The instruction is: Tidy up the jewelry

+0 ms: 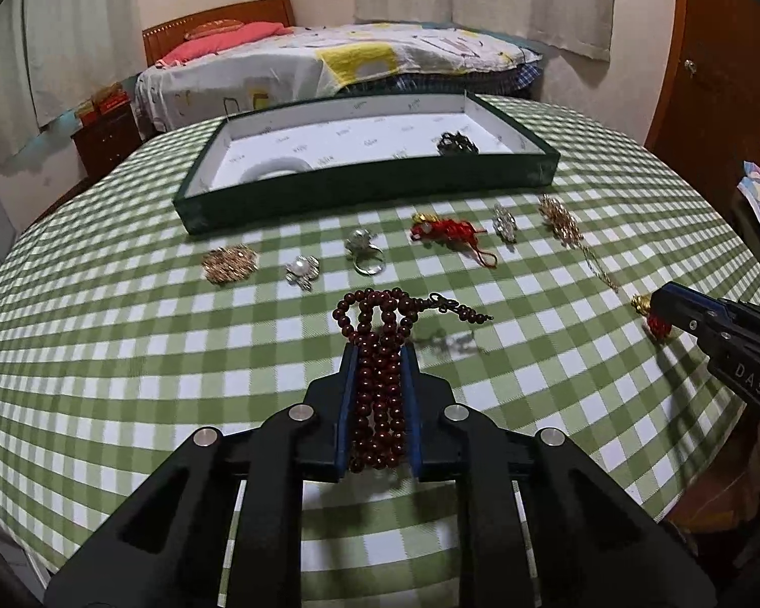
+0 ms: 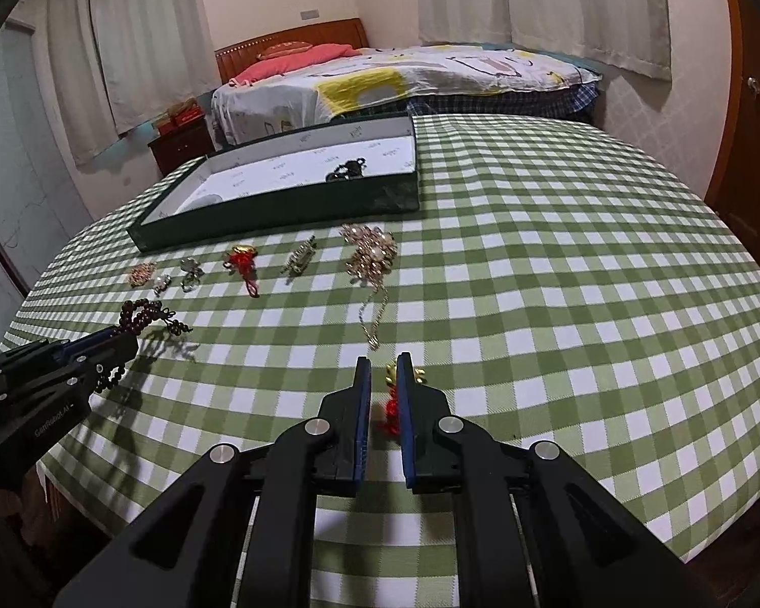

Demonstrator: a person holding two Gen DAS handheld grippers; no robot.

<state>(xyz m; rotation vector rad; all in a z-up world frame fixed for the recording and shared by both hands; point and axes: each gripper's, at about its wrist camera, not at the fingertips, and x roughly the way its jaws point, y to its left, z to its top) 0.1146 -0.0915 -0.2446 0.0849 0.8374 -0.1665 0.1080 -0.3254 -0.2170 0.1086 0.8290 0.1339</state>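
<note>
My left gripper is shut on a dark red bead bracelet and holds it a little above the green checked table; it shows at the left of the right wrist view. My right gripper has a narrow gap between its jaws, around a red and gold knot charm that lies on the cloth; whether it grips is unclear. The charm also shows in the left wrist view. A dark green tray with a white lining stands at the back, holding a black bead bracelet and a white bangle.
A row of jewelry lies before the tray: a gold brooch, a pearl brooch, a silver ring, a red knot charm, a crystal clip, a gold chain necklace. A bed stands behind the table.
</note>
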